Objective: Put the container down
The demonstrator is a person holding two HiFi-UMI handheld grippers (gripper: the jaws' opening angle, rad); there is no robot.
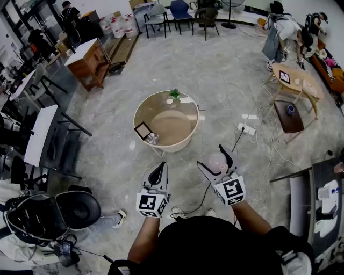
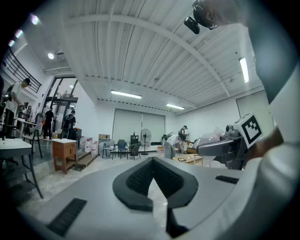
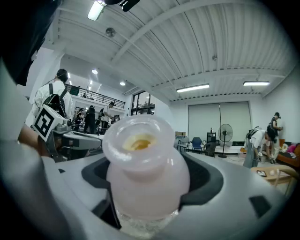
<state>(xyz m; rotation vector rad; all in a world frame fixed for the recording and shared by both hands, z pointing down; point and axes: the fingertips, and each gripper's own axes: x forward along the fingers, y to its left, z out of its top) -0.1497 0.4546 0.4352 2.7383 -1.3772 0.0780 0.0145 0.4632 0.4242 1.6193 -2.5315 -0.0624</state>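
Right tongs (image 1: 215, 160) spread wide, clamped on the belly of the frosted container (image 3: 146, 178), held in the air on the near side of the round table (image 1: 141, 110). Left tongs (image 1: 159, 169) closed, empty. Container judged light, rigid, smooth, possibly breakable; the belly grip below the neck suits it.

The round table (image 1: 194, 129) lies open mid-top; plant (image 1: 174, 94) crowds its far rim, framed card (image 1: 143, 130) its near-left rim

A large open office-like hall: polished floor (image 1: 226, 75), desks (image 1: 43, 131), chairs (image 1: 180, 11), standing fan (image 2: 145, 136), strip lights (image 2: 125, 94).
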